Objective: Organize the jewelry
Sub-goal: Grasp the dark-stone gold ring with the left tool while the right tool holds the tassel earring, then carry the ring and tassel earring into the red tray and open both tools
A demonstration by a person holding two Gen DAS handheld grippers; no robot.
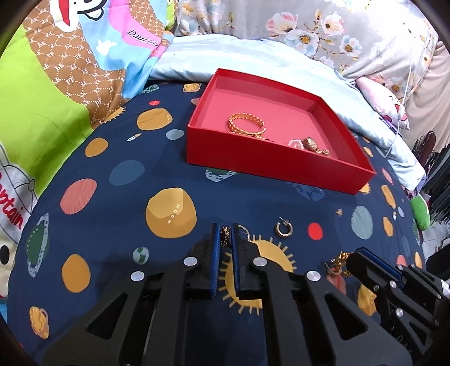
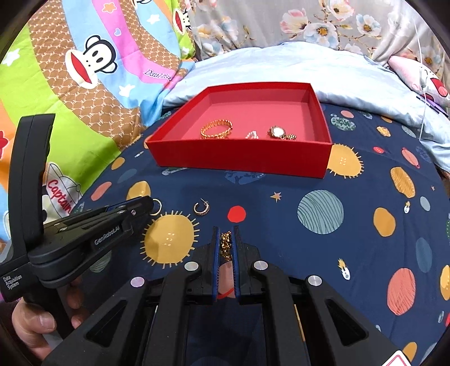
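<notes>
A red box (image 1: 270, 163) (image 2: 239, 157) lies on the dark blue planet-print sheet. It holds a gold bracelet (image 1: 246, 124) (image 2: 216, 129), a small pearl piece (image 1: 295, 143) (image 2: 252, 135) and a gold watch (image 1: 310, 143) (image 2: 278, 132). My left gripper (image 1: 225, 235) (image 2: 146, 204) is shut on a gold hoop earring (image 1: 225, 236) (image 2: 156, 207), low at the sheet. A second hoop earring (image 1: 283, 229) (image 2: 201, 209) lies loose on the sheet. My right gripper (image 2: 225, 239) (image 1: 351, 260) is shut on a gold chain (image 2: 225, 243) (image 1: 339, 263).
A cartoon monkey blanket (image 2: 84, 70) is piled at the left. A light blue pillow (image 1: 253, 56) lies behind the box, with floral fabric (image 2: 309, 25) at the back. A person's hand (image 2: 42, 323) holds the left gripper's handle.
</notes>
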